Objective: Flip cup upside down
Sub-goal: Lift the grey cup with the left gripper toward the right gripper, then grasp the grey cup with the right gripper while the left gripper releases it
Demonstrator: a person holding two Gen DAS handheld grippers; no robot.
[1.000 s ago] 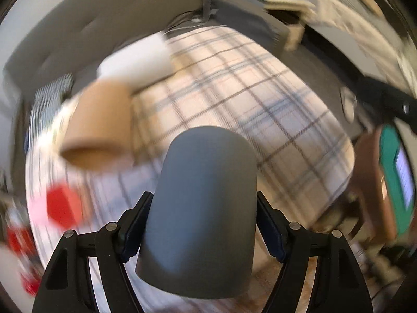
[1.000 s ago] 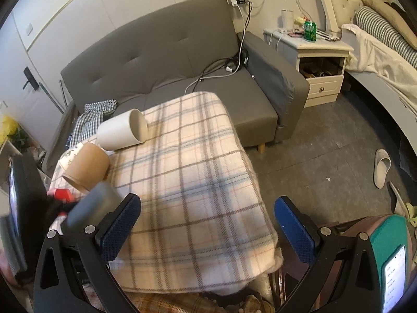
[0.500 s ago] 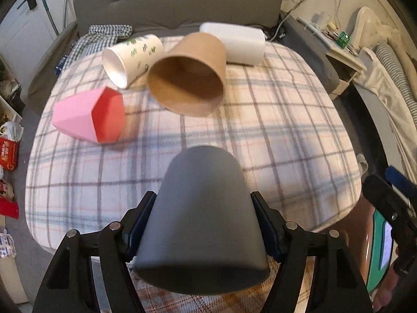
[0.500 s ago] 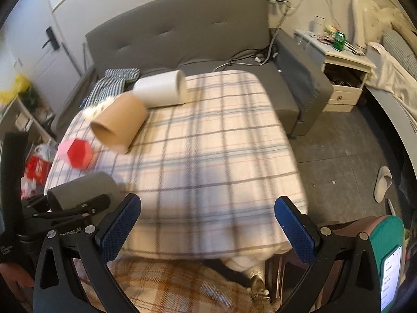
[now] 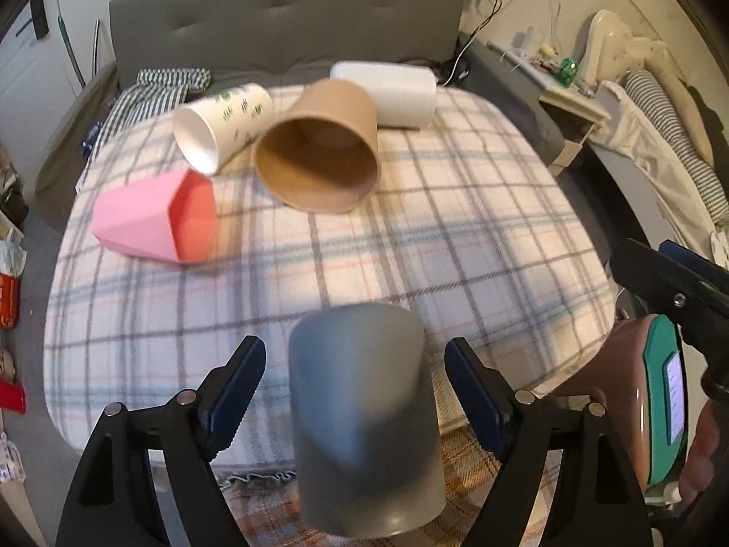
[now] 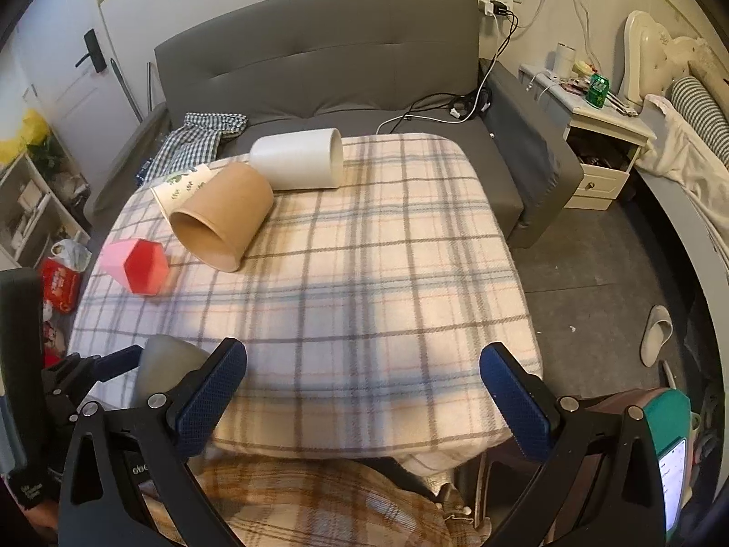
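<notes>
A grey cup point(image 5: 364, 415) stands upside down, closed base up, at the near edge of the plaid-covered table point(image 5: 455, 246). My left gripper point(image 5: 355, 392) is open around it, with a gap between each blue pad and the cup. The cup also shows at the lower left in the right wrist view point(image 6: 166, 367). My right gripper point(image 6: 364, 392) is open and empty, held off the table's near edge.
A brown paper cup point(image 5: 319, 159), a white leaf-print cup point(image 5: 223, 123), a white mug point(image 5: 387, 91) and a pink cup point(image 5: 155, 219) lie on their sides on the far half of the table. A grey sofa point(image 6: 319, 68) stands behind; a nightstand point(image 6: 597, 136) is at right.
My left gripper has opened and let go of the grey cup, which now stands with its base up. The right gripper has stayed open.
</notes>
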